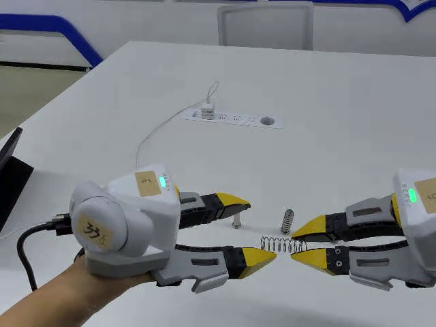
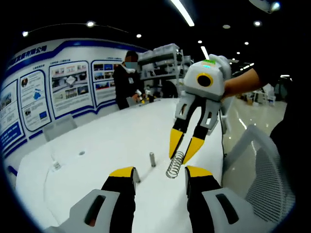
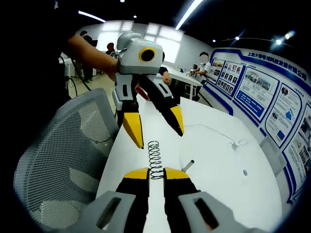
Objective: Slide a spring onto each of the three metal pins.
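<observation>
Low in the head view, the right tool (image 1: 294, 246) is clamped on one end of a spring (image 1: 278, 243). The spring juts level toward the left of the frame, its free end between the parted jaws of the left tool (image 1: 251, 229); whether it touches them I cannot tell. Just above, mid-frame, a bare pin (image 1: 236, 221) stands on the surface (image 1: 204, 157), a sprung pin (image 1: 287, 220) to its right. I would tip the spring upright, set its open end squarely over the bare pin, then lower straight, since a tilted coil is likely to snag on the pin's top.
</observation>
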The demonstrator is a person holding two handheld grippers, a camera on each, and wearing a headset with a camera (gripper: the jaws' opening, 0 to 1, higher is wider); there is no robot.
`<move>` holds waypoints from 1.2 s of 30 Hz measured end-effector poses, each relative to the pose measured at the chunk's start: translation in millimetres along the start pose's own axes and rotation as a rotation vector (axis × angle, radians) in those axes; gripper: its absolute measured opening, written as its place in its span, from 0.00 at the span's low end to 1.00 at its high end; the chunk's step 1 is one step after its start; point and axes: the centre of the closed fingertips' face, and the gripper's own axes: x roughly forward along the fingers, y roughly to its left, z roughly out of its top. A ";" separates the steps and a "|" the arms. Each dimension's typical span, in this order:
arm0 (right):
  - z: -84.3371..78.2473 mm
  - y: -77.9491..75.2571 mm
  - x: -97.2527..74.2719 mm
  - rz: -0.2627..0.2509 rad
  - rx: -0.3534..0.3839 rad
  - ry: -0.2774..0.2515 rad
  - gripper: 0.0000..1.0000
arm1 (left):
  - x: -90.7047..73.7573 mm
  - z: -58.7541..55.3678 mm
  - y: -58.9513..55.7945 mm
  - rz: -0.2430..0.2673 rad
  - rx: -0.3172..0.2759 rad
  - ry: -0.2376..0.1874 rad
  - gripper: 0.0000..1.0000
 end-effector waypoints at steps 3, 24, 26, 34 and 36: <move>2.8 2.6 -1.8 0.007 -0.019 -0.003 0.11 | 0.6 1.2 -3.4 -0.015 0.011 0.003 0.39; 15.2 10.3 -2.1 0.040 -0.070 -0.014 0.11 | 7.6 -6.3 -28.2 -0.117 0.099 0.079 0.13; 14.8 10.6 -1.8 0.041 -0.074 -0.009 0.11 | 7.1 -6.2 -29.5 -0.118 0.121 0.078 0.12; 15.9 7.9 -1.9 0.041 -0.047 -0.015 0.12 | 6.0 -6.8 -27.1 -0.101 0.187 0.076 0.10; 16.2 6.9 -2.8 0.042 -0.047 -0.023 0.13 | 5.9 -6.8 -27.7 -0.103 0.196 0.074 0.10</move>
